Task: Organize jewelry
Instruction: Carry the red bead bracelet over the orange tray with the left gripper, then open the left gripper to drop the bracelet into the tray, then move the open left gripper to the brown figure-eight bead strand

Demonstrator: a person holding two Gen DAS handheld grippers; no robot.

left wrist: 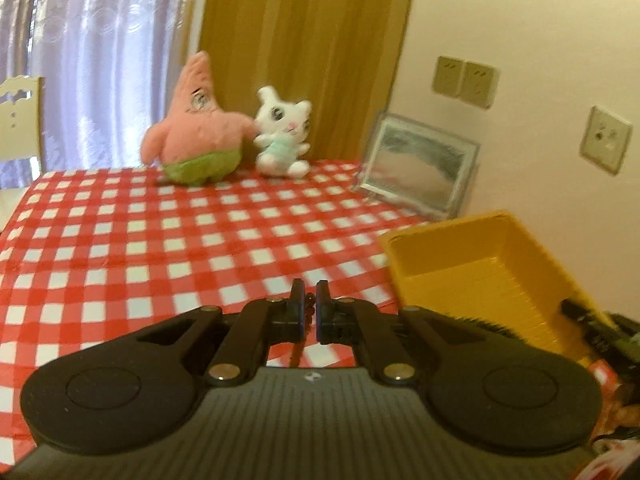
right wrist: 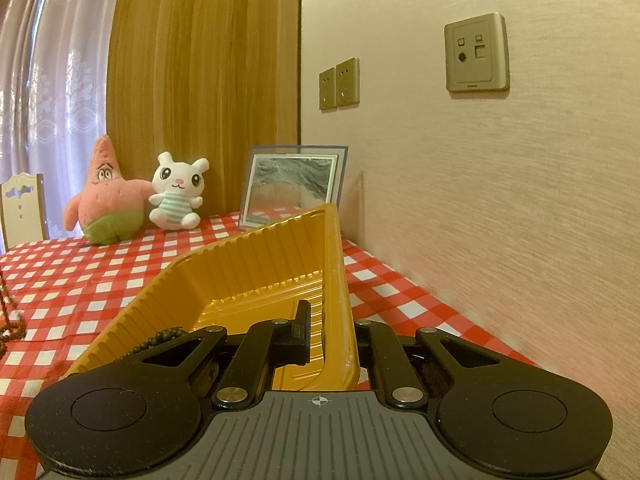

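So the left gripper (left wrist: 310, 298) hung above the checkered surface (left wrist: 160, 240), tipped slightly downward, jaws nearly together on a dark bead string (left wrist: 309, 312) that dangled beneath it. The right gripper (right wrist: 326, 328) sat low, angled slightly down, jaws clamped on the side wall of the yellow tray (right wrist: 256, 272), which it held tilted. More dark beads (right wrist: 160, 338) lay over the tray's near edge.

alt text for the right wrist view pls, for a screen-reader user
The right gripper is shut on the side wall of a tilted yellow tray, with dark beads draped over the tray's near rim. Behind, on a red checked tablecloth, sit a pink starfish plush, a white bunny plush and a framed picture.
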